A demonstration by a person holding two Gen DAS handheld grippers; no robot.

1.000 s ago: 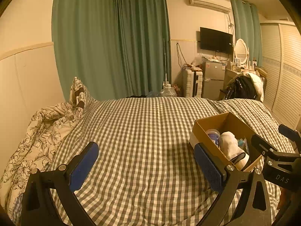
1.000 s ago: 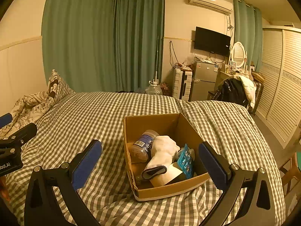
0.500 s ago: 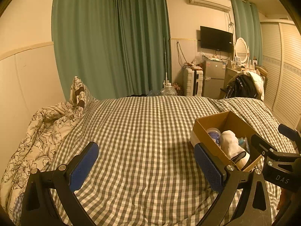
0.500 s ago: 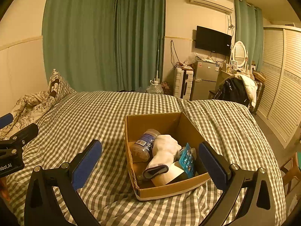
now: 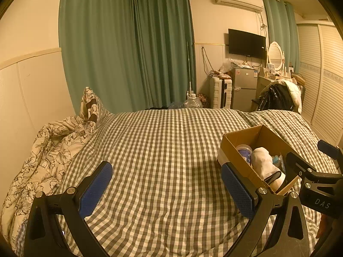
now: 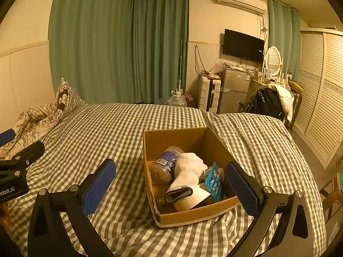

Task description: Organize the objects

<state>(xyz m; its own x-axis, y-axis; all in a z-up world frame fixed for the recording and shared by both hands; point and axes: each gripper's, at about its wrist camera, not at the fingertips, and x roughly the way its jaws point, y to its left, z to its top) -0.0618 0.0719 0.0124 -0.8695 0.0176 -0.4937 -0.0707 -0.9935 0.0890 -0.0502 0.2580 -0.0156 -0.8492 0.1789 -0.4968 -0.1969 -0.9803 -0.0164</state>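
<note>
Box held jar, sock, packet | bed otherwise bare | left gripper, right gripper spread, empty | stage unclear: packed or awaiting unpacking

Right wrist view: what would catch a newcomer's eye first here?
The open cardboard box on the checked bedspread, lying between the spread fingers of the open right gripper. Inside, a white sock drapes beside a tipped plastic bottle and a blue packet. Green curtains fill the far wall.
</note>
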